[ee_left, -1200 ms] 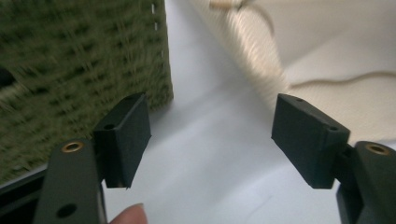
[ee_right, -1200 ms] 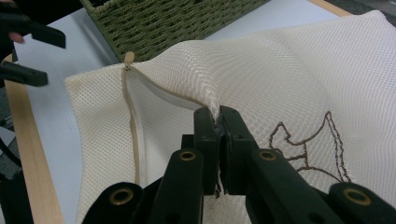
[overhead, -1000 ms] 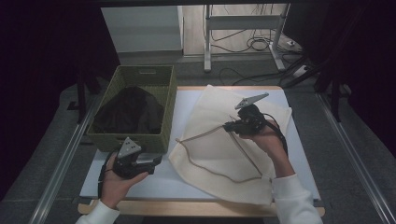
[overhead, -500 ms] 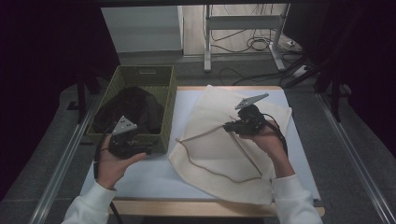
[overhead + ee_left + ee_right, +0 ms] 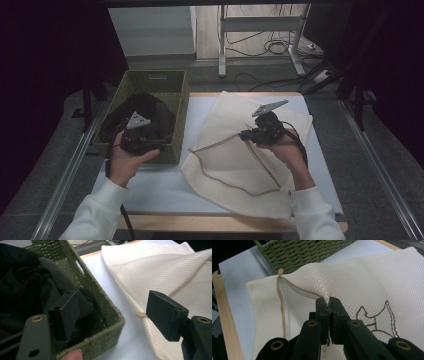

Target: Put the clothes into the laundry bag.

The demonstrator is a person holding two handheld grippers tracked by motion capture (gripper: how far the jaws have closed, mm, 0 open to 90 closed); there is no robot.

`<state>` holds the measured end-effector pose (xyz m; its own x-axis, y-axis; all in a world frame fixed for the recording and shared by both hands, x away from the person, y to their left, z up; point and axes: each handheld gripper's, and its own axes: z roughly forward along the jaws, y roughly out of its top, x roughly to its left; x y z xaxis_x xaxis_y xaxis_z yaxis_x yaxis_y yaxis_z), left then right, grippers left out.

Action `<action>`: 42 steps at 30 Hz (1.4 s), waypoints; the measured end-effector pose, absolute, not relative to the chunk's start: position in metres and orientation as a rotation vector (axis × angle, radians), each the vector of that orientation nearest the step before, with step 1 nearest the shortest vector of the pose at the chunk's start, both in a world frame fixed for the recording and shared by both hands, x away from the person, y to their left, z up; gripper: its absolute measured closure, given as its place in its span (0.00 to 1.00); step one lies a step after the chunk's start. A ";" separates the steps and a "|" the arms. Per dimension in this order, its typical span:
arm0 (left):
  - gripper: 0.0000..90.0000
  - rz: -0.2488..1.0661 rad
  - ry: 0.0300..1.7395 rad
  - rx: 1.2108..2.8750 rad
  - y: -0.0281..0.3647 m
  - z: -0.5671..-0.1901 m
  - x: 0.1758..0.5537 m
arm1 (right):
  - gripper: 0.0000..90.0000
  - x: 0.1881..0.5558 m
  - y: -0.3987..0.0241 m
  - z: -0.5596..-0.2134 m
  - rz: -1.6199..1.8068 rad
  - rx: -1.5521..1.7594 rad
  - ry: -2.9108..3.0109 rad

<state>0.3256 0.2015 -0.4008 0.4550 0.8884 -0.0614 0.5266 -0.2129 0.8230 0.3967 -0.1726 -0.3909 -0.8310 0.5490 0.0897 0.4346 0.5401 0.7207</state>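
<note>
Mesh bag [image 5: 235,150] pinched up by your right gripper [image 5: 246,135], mouth lifted.
Left gripper [image 5: 155,145], open and empty, has moved up to the basket [image 5: 172,107] of dark clothes [image 5: 145,112].

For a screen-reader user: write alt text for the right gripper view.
The right gripper pinches the upper edge of a cream mesh laundry bag's open mouth, lifting it off the pale table. A tan zipper runs along the opening, a brown stitched outline marks the bag, and a green woven basket stands behind.
</note>
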 end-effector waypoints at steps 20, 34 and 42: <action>0.28 0.538 1.289 1.858 0.218 -0.398 0.360 | 0.96 0.395 -0.169 -0.392 1.149 0.829 2.633; 0.28 0.487 1.410 1.820 0.231 -0.402 0.393 | 0.96 0.394 -0.169 -0.392 1.142 0.826 2.633; 0.26 0.476 1.445 1.851 0.223 -0.404 0.412 | 0.96 0.394 -0.170 -0.392 1.141 0.824 2.632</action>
<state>0.4116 0.2235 -0.4040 0.3003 0.9430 -0.1431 0.6736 -0.1035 0.7318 0.3941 -0.1698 -0.3920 -0.8364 0.5433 0.0722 0.4240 0.5580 0.7133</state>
